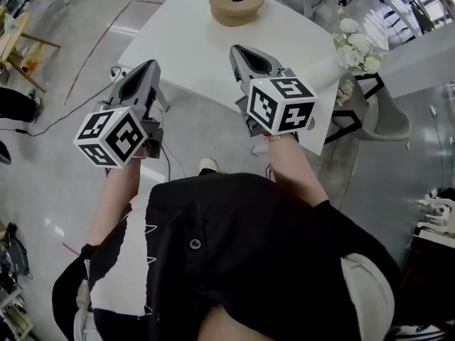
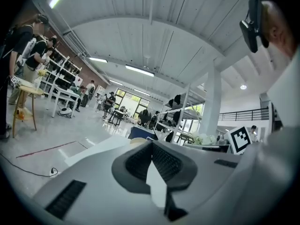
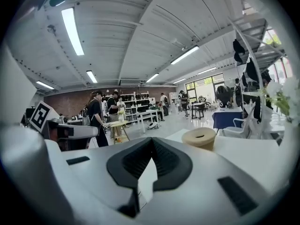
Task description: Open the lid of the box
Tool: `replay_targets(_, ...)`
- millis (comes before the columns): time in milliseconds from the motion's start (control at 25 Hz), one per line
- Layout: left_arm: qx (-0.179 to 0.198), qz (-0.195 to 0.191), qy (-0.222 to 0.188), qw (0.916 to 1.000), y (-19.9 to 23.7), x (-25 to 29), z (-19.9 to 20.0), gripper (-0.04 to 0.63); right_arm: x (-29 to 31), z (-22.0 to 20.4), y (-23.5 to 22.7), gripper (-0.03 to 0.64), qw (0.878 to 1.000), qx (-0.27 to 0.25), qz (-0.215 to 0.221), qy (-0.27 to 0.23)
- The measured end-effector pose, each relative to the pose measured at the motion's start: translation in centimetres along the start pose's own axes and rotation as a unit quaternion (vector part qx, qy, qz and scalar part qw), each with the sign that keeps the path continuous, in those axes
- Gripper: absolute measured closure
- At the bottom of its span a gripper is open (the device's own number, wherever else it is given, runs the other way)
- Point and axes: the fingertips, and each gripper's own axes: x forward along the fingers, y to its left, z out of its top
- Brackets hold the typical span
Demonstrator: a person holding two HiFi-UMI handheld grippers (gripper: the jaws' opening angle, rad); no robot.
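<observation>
The box (image 1: 237,3) is a round, tan, low container whose lid has a hole in the middle. It stands at the far end of a white table (image 1: 192,62). In the right gripper view the box (image 3: 199,138) lies ahead and to the right of the jaws, well out of reach. My left gripper (image 1: 150,64) hangs over the table's near left edge, and my right gripper (image 1: 237,49) is above the table's near part. Both point toward the box. In each gripper view the jaws of the left gripper (image 2: 151,142) and right gripper (image 3: 151,139) meet at the tip with nothing between them.
White flowers (image 1: 353,45) stand at the table's right edge, with a grey chair (image 1: 389,123) beside it. A wooden stool (image 1: 21,48) and a black cable (image 1: 64,112) are on the floor to the left. People stand by shelves (image 3: 101,114) in the distance.
</observation>
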Motion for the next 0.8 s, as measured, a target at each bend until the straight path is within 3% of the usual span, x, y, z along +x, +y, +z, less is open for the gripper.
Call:
replay_targets(400, 0.014, 0.010, -0.033, 0.9993, 1.4, 7.0, 2.9, 0.584, 5.6, 3.5, -3.8, 0.612, 0.998, -0.034, 0.042, -0.018)
replay_targets(800, 0.013, 0.012, 0.001, 0.9998, 2.4, 9.2, 1.2, 0.584, 8.2, 0.7, -4.8, 0.612, 0.998, -0.035, 0.054, 0.018)
